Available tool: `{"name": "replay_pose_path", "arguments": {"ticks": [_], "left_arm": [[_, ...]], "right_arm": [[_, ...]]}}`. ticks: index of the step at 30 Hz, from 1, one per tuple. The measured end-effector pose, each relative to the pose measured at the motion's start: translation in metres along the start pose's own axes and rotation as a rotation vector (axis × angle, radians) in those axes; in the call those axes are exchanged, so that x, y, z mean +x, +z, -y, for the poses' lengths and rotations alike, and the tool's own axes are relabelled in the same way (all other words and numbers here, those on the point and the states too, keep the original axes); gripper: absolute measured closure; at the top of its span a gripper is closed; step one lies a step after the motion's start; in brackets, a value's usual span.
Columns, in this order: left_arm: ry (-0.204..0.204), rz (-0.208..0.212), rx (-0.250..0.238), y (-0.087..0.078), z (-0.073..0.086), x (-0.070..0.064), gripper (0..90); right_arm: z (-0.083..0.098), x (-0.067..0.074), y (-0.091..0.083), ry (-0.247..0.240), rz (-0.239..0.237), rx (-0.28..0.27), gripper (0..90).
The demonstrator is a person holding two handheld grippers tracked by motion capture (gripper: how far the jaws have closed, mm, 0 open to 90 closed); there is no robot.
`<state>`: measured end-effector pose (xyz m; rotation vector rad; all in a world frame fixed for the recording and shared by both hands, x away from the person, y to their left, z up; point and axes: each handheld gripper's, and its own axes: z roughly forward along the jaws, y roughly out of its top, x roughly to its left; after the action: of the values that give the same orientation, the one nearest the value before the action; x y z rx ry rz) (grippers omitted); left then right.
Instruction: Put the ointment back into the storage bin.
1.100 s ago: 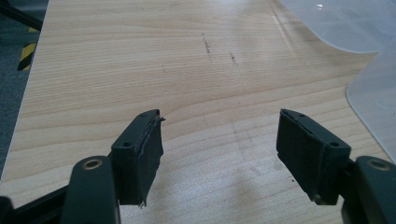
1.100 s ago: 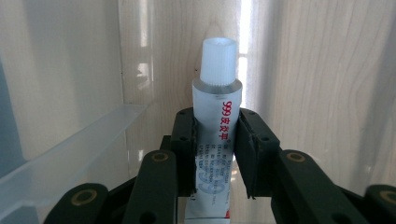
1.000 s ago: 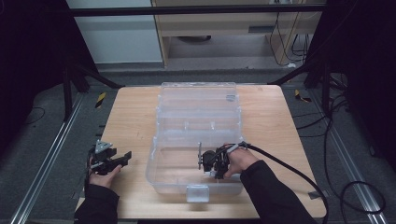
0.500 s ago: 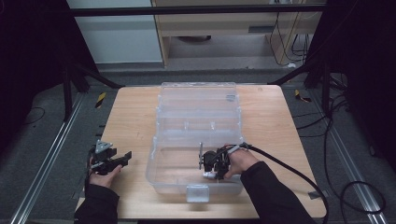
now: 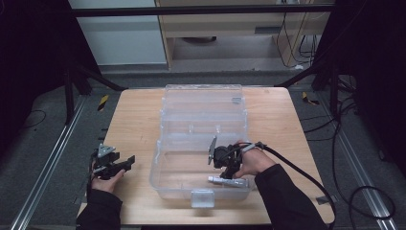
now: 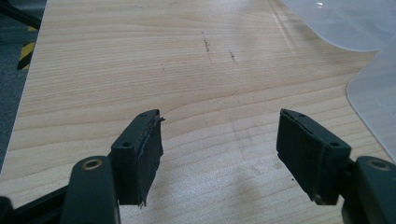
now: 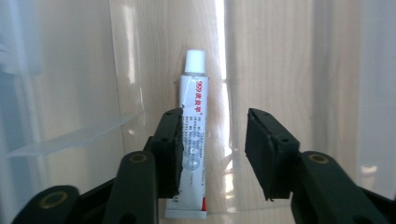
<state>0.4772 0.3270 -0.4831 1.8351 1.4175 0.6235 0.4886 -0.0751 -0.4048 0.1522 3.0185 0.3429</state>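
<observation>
Tube released inside the clear box

The right gripper (image 7: 212, 154) has just been opening its jaws; the white tube (image 7: 192, 140) lies flat between them on the floor of the clear plastic box (image 5: 158, 179), near its front wall, cap pointing left, and is no longer pinched. Compared with a second ago, the right gripper sits slightly higher. The left gripper (image 6: 219, 154) rests over the wooden table (image 6: 140, 60) left of the box, jaws spread, unchanged.
</observation>
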Motion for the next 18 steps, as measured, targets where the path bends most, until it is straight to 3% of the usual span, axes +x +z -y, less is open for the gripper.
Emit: {"name": "replay_pose_path", "arguments": {"ticks": [6,9,12,18], "left_arm": [[-0.005,0.005,0.002,0.000,0.000,0.000,31.0],[-0.006,0.004,0.002,0.000,0.000,0.000,31.0],[-0.006,0.004,0.000,0.000,0.000,0.000,31.0],[-0.007,0.001,0.000,0.000,0.000,0.000,31.0]], "right_arm": [[0.011,0.001,-0.024,0.075,0.027,-0.115,51.1],[0.021,0.003,-0.038,0.151,0.053,-0.202,48.8],[0.027,0.002,-0.042,0.157,0.066,-0.232,49.1],[0.045,0.004,-0.051,0.228,0.098,-0.320,49.8]]}}
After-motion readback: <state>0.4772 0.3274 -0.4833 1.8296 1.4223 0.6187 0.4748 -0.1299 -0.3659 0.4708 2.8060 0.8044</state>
